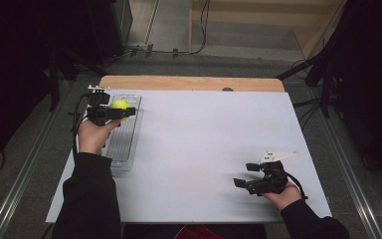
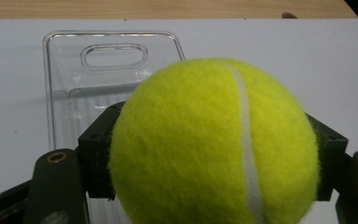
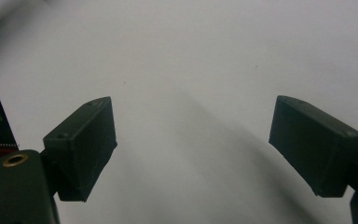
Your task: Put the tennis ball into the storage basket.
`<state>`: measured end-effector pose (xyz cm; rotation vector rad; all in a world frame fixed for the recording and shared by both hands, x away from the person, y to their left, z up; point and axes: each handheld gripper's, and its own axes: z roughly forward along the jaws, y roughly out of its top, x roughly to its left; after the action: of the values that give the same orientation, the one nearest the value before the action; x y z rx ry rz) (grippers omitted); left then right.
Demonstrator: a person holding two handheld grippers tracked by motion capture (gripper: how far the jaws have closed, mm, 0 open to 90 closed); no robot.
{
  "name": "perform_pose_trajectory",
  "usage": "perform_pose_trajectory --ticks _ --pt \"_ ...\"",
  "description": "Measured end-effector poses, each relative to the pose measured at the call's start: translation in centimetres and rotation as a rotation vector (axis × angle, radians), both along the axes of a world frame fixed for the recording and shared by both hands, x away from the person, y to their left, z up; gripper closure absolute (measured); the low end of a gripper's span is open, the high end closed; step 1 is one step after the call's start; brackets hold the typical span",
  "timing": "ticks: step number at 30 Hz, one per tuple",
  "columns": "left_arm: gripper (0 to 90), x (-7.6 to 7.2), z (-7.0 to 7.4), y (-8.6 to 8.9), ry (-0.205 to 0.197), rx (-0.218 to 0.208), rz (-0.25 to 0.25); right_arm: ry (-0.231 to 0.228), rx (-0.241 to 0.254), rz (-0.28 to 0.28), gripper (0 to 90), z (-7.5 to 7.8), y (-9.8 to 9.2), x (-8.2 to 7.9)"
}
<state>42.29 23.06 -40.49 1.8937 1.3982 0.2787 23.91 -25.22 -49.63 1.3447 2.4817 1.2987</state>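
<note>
Fuzzy yellow felt on the tennis ball (image 2: 214, 144), split by a smooth white seam. Behind it, the clear glossy plastic tray (image 2: 63, 70), ribbed along its floor. The bench (image 1: 204, 149) shows a matt white sheet, bare pale wood at its far edge. Left tool (image 2: 214, 154) pads: matt black plastic.

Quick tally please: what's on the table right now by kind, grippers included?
Tennis ball, yellow-green, clamped in the left gripper: 1
Clear plastic tray, under and beyond the ball: 1
Grippers: 2, the left gripper and the right gripper, which is open over the bare white table top
Total: 4
</note>
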Motion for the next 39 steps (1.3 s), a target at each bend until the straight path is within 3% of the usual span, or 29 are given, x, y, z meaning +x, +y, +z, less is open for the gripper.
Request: perform_pose_trajectory --ticks 11,20,25,27,30,35,39 --pt "25.5 0.5 -1.4 -0.1 0.010 0.023 0.021 -0.002 0.000 0.000 12.8 0.0 0.0 0.0" --pt "25.3 0.9 -2.4 0.1 0.044 0.046 0.039 -0.005 0.002 0.003 12.9 0.0 0.0 0.0" --pt "20.9 0.9 -2.3 0.1 0.047 0.039 0.042 -0.007 0.004 0.003 12.8 0.0 0.0 0.0" --pt "15.0 0.8 -2.0 0.2 0.039 0.038 0.060 -0.004 0.001 0.006 12.9 0.0 0.1 0.1" --pt "14.1 0.6 -1.3 0.4 0.010 0.030 0.076 -0.001 0.004 0.007 12.9 -0.1 0.2 0.1" --pt "14.2 0.2 -0.4 0.1 0.003 -0.003 0.037 0.000 0.003 0.008 12.8 -0.1 0.1 0.1" --pt "14.4 -0.1 0.4 -0.7 -0.002 -0.030 -0.032 -0.003 0.001 0.008 12.8 -0.1 0.1 0.0"
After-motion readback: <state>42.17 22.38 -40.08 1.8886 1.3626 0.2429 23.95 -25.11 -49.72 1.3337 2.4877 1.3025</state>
